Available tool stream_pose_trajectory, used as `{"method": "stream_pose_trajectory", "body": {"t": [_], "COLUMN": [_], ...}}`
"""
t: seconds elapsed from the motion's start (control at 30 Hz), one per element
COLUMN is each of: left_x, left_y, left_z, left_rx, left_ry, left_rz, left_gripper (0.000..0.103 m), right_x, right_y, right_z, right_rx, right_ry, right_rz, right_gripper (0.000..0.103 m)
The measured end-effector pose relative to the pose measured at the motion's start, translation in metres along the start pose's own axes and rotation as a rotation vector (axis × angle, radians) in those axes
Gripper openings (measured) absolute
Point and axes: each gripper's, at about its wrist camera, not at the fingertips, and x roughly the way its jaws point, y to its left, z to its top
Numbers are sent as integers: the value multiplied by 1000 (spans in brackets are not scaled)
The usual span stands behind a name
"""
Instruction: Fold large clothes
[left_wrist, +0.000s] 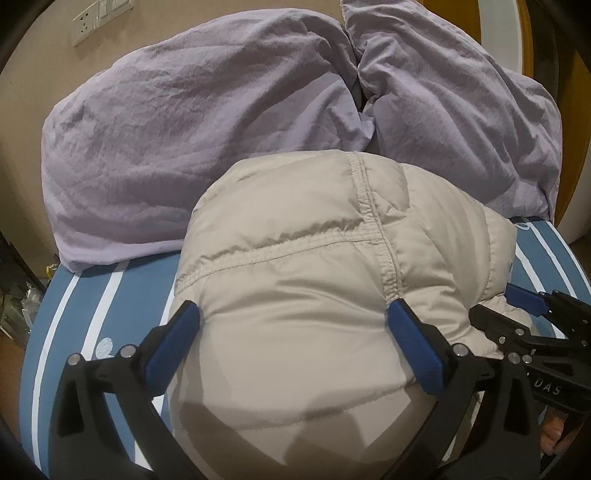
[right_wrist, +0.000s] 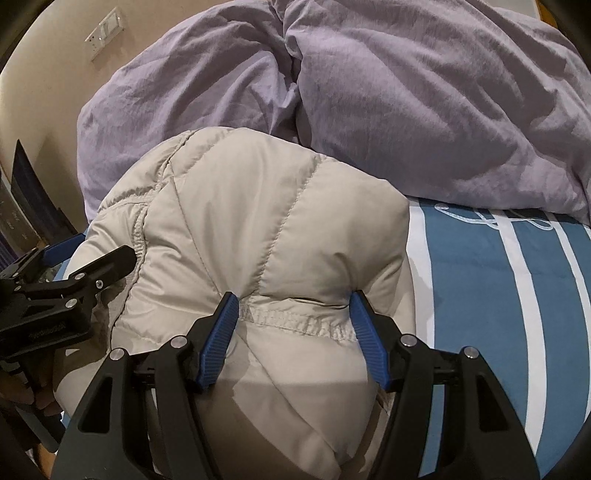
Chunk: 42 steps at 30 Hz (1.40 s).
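Note:
A beige puffy jacket (left_wrist: 314, 277) lies bundled on the blue bed sheet with white stripes (left_wrist: 92, 295). My left gripper (left_wrist: 295, 332) straddles its near part with the jaws spread wide; the padding bulges between the blue pads without being squeezed. In the right wrist view the same jacket (right_wrist: 258, 221) fills the middle. My right gripper (right_wrist: 293, 314) is shut on a fold of it at a stitched seam, and the fabric puffs up above the pads. Each gripper shows in the other's view: the right gripper (left_wrist: 506, 306) at the jacket's right edge, the left gripper (right_wrist: 88, 254) at its left.
A crumpled lilac duvet (left_wrist: 184, 129) is heaped behind the jacket, across the back of the bed (right_wrist: 517, 295). A wall socket plate (left_wrist: 88, 22) is on the beige wall at the far left. A person's hand (right_wrist: 40, 398) holds the left gripper. Bare sheet lies to the right.

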Motion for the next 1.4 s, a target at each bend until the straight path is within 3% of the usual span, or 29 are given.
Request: {"method": "stream_pose_trajectory", "body": {"t": [0.1,0.17,0.43,0.63,0.93,1.4], "left_x": [-11,-20,-72,-108,-153,-175], "left_y": [4,6,19,32,45,40], "left_z": [-1,-3,-31,-59,-96,-128], "left_rx": [-36,-35,-10,-40,-95,-153], "left_ry": [5,8,-13,1,50,98], "left_rz": [-8,-23,-83,-122,-186,-238], "left_gripper": [101,101,101,101,101,101], "right_x": [-11,-21,-62,-89,-126,-150], "right_y": [2,2,15,38,62,79], "right_z": [2,0,-19,-39,-71,-107], "right_rx": [13,32,72,54,51,73], "right_ry": [10,9,30,62,117,128], "right_rz": [-33,-59,-120,-135,-72,-67], "right_gripper": [73,85,100,102,102,102]}}
